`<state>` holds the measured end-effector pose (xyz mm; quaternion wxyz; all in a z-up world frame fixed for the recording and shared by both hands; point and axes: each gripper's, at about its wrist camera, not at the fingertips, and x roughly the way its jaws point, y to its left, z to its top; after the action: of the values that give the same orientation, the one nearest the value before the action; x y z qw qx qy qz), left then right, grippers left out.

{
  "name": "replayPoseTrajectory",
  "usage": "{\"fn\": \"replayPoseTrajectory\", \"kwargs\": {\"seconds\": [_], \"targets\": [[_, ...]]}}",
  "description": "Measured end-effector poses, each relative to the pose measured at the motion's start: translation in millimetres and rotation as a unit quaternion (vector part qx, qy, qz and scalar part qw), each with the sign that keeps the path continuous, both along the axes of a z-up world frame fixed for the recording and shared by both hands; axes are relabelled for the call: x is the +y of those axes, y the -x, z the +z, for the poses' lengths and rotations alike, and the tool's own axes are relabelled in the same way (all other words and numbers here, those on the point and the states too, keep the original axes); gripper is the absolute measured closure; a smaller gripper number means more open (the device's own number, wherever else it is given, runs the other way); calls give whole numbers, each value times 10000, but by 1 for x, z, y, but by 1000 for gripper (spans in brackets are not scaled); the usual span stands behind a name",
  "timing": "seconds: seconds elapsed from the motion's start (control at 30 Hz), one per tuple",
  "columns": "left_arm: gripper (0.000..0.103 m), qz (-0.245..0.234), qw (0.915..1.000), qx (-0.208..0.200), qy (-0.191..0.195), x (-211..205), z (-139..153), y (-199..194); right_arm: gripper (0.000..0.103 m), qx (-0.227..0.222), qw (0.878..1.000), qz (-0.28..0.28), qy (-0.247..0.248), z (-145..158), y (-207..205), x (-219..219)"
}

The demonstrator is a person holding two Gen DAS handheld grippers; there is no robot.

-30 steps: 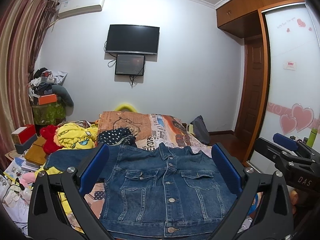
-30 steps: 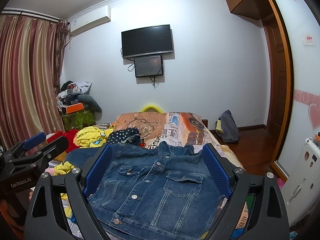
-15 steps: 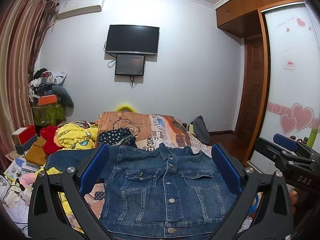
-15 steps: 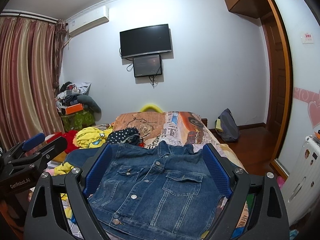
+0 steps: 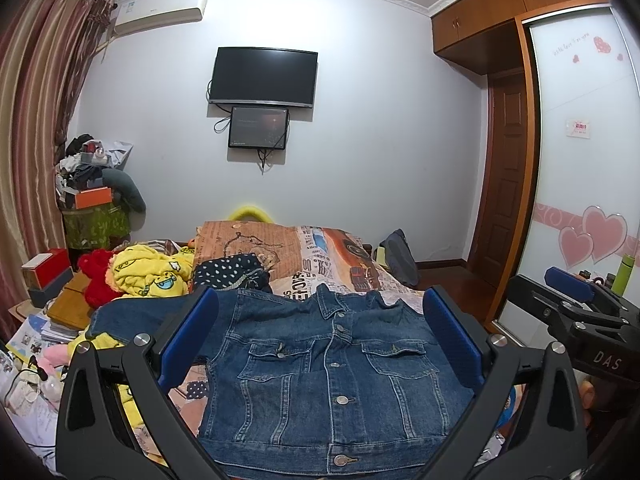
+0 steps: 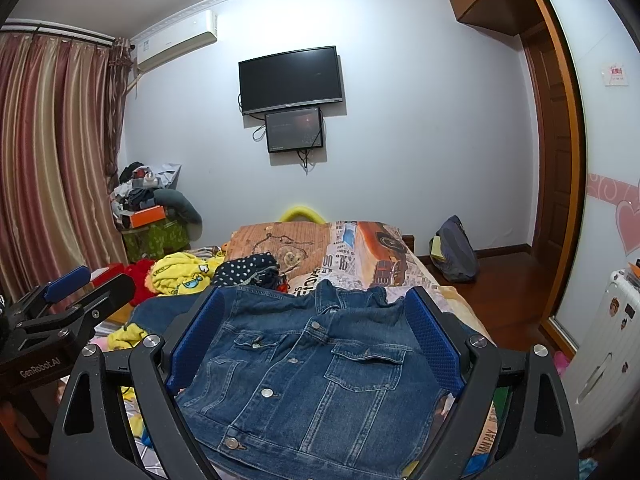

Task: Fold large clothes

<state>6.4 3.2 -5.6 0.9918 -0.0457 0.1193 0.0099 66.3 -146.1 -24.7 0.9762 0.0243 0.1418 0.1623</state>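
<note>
A blue denim jacket (image 5: 332,372) lies front-up and buttoned on the bed, collar away from me; it also shows in the right wrist view (image 6: 312,376). One sleeve (image 5: 136,312) stretches out to the left. My left gripper (image 5: 320,344) is open and empty, held above the jacket's near part. My right gripper (image 6: 316,344) is open and empty, also above the jacket. Each gripper shows in the other's view, the right one (image 5: 576,304) at the right edge and the left one (image 6: 68,292) at the left edge.
The bed (image 5: 332,252) has a patterned cover. A polka-dot garment (image 5: 228,272), yellow clothes (image 5: 148,276) and a red plush (image 5: 96,280) lie at its left. Books and boxes (image 5: 44,276) stand left of the bed, a backpack (image 5: 396,256) and wardrobe (image 5: 580,160) to the right.
</note>
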Motion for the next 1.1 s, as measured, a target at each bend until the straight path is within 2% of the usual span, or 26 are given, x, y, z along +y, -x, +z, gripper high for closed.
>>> {"fn": "replayPoseTrajectory", "kwargs": {"seconds": [0.47, 0.63, 0.87, 1.1], "targets": [[0, -25, 9999, 114, 20, 6, -5, -10, 13, 104, 9999, -6, 29, -3, -11, 1], [0, 7, 9998, 212, 38, 11, -10, -21, 13, 272, 9996, -6, 37, -9, -24, 3], [0, 202, 9988, 436, 96, 30, -22, -50, 13, 552, 9984, 34, 120, -18, -52, 12], [0, 563, 9951, 743, 316, 61, -38, -91, 13, 876, 9959, 104, 214, -30, -92, 25]]}}
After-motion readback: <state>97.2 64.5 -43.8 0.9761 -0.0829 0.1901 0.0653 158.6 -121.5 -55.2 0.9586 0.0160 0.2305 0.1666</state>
